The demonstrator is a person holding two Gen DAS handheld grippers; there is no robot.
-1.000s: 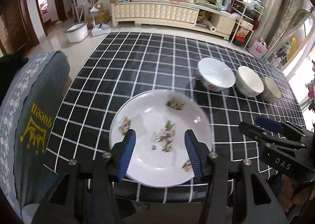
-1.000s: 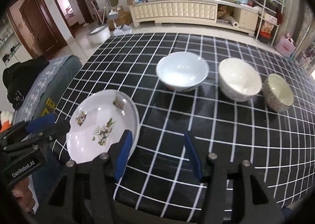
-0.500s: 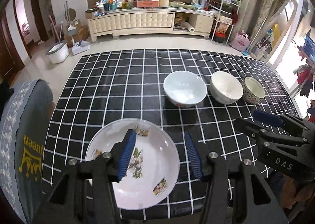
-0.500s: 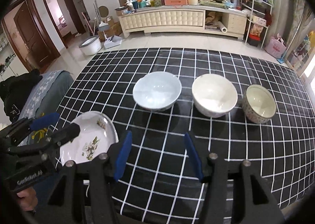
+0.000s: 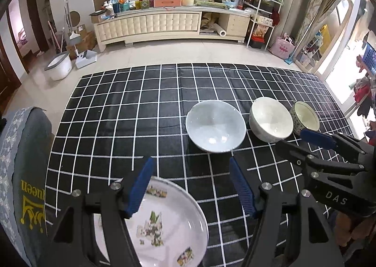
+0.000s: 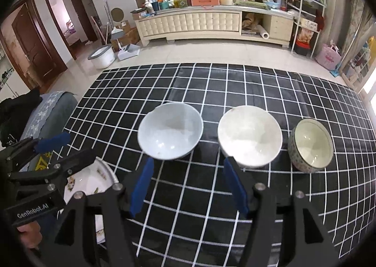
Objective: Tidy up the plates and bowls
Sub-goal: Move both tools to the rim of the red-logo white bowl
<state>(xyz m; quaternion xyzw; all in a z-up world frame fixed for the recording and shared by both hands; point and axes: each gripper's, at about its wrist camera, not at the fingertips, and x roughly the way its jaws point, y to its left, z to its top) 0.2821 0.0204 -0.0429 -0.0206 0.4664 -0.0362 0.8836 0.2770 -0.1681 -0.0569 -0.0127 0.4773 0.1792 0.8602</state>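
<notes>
A white plate with flower prints point(image 5: 164, 224) lies near the front left edge of the table; it also shows in the right wrist view as the plate point(image 6: 94, 180). Three bowls stand in a row: a pale blue bowl point(image 5: 215, 126) point(image 6: 170, 130), a white bowl point(image 5: 270, 120) point(image 6: 250, 135) and a small patterned bowl point(image 5: 305, 117) point(image 6: 311, 144). My left gripper point(image 5: 190, 162) point(image 6: 80, 147) hovers over the plate's far right rim, jaws opening, nothing pressed between them. My right gripper point(image 6: 188, 162) point(image 5: 291, 139) hovers in front of the blue and white bowls, jaws opening over bare cloth.
A black cloth with a white grid point(image 5: 141, 114) covers the table. A grey chair back with a yellow "queen" print point(image 5: 25, 184) stands at the table's left edge. A hand point(image 6: 28, 236) holds the left gripper. A cluttered sideboard lines the far wall.
Both grippers have moved right and back from the plate, which now sits low and left in the left wrist view. Both pairs of jaws stand wider. The bowls have not moved.
</notes>
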